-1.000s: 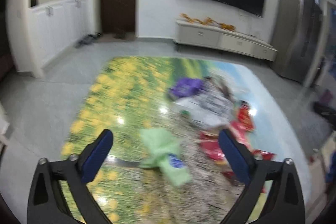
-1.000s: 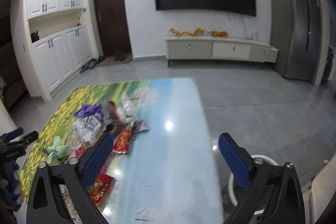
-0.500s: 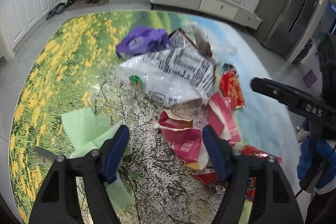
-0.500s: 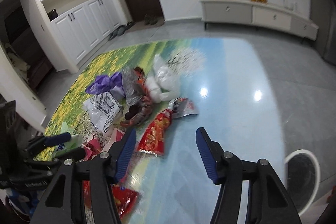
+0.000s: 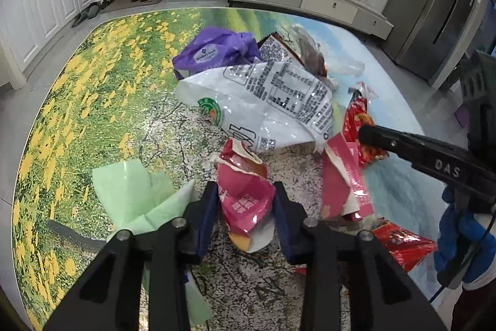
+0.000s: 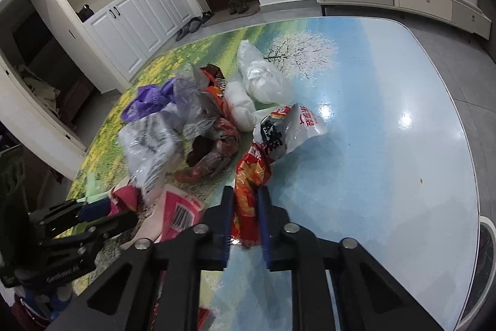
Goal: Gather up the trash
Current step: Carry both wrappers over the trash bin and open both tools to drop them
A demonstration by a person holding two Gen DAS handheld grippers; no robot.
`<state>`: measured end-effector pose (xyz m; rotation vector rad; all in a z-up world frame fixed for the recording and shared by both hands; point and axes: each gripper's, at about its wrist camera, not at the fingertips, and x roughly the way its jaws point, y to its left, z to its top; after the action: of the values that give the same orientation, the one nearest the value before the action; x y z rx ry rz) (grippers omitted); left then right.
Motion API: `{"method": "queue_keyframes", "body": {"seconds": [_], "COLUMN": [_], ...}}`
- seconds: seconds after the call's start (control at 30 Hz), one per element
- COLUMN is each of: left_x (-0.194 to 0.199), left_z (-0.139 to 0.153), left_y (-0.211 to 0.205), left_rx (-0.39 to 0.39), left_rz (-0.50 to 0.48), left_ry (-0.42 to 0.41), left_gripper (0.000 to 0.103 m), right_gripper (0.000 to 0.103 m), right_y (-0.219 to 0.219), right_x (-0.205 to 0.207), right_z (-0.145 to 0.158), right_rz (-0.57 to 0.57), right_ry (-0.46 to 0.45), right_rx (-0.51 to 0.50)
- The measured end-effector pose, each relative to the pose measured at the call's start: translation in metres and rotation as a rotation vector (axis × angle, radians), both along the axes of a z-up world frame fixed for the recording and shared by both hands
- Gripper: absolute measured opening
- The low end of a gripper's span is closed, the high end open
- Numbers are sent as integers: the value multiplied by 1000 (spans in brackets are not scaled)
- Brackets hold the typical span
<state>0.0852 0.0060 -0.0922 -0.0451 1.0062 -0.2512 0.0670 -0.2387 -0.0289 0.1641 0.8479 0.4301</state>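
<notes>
Trash lies in a heap on the picture-printed table (image 5: 93,101). My left gripper (image 5: 245,186) points down at a crumpled pink snack wrapper (image 5: 241,172); its jaws are closing, and both blue pads touch the wrapper's sides. My right gripper (image 6: 245,190) has its jaws closing on the near end of a long red-orange snack bag (image 6: 252,169), pinched between the pads. In the left wrist view the right gripper (image 5: 367,135) comes in from the right over that red bag (image 5: 356,117). The right wrist view shows the left gripper (image 6: 93,207) low at the left.
Behind the pink wrapper lie a big white printed bag (image 5: 272,101) and a purple bag (image 5: 214,51). A green bag (image 5: 133,188) lies left, a torn pink carton (image 5: 344,176) right. Clear plastic (image 6: 260,73) sits farther back. The table's blue half (image 6: 387,145) is bare.
Both grippers came down toward the table and tilted lower. Their jaws went from wide open to narrow, the left around the pink wrapper, the right around the red-orange bag.
</notes>
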Motion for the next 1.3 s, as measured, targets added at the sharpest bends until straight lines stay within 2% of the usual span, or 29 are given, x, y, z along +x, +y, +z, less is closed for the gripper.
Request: {"method": "queue_keyframes", "body": {"seconds": [0.33,0.5,0.63,0.8,1.07,1.2,1.3], "left_x": [-35,-46,-45,-42,-35,-34,-31], "left_z": [55,83,100,104,70,49,37], "left_y": [-6,-44,-105,-204,-349,-406,-429], "left_rx": [11,35,29,21,50,62,58], "left_rz": [2,-87,-215,-393,-625,-685,-704], "left_ry": [-131,-179,-195,-185,-111,-67,-48], "left_gripper": [32,32,33,33,33,35,35], "right_gripper": [12,12,12,12,12,12,12], "right_y": [-19,-52,-102,-194,-306,-334,-351], "right_x": [-53,-84,-105,-132,-147,-144,-139], "right_z": [29,44,47,39,-9,-32,-45], "right_rz": [-8,-57,-160,-350,-558,-596,-612], "right_ry": [-99,-162,-194,-185,-52,0,30], "right_rx": [53,89,83,66,14,18,22]}}
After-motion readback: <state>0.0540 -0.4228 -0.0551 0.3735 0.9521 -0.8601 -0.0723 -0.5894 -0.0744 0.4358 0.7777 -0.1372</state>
